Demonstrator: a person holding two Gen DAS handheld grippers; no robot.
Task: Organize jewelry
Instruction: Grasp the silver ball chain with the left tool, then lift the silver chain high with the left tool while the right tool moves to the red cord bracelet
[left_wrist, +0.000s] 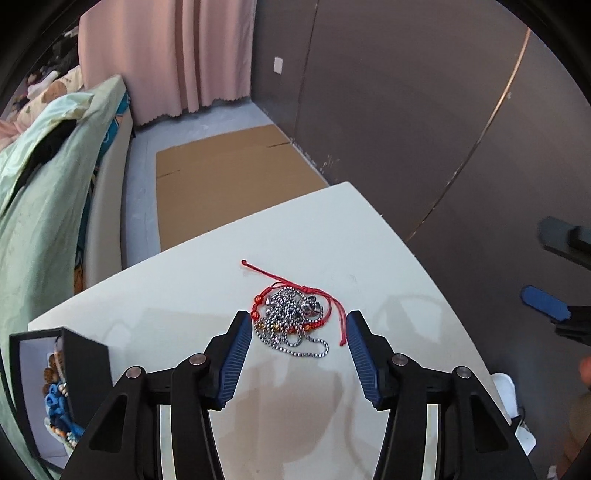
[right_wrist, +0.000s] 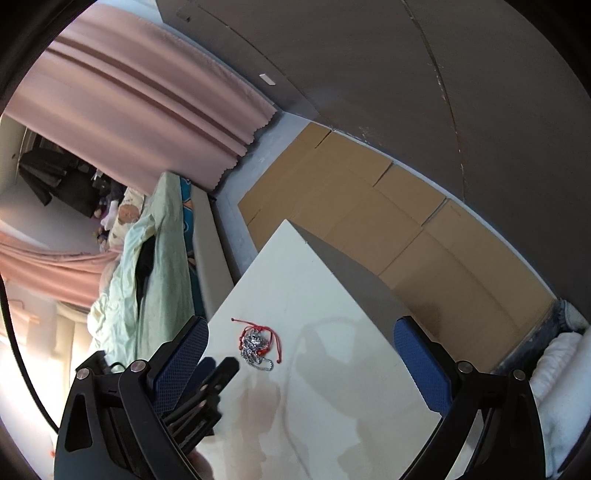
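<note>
The left gripper sits nearest the lens, its blue-padded fingers spread wide and holding nothing, low over the white counter. Just ahead of the fingertips, partly between them, lies the jewelry pile: a silver ball chain tangled with a red cord bracelet. The likely trouble is that tangle: closing on one strand could drag the whole knot along, or the thin chain could slip from the pads. Left of the pile, at the counter's edge, stands an open black jewelry box already holding beaded pieces. The right gripper hangs well back from the pile, fingers also released and empty.
</note>
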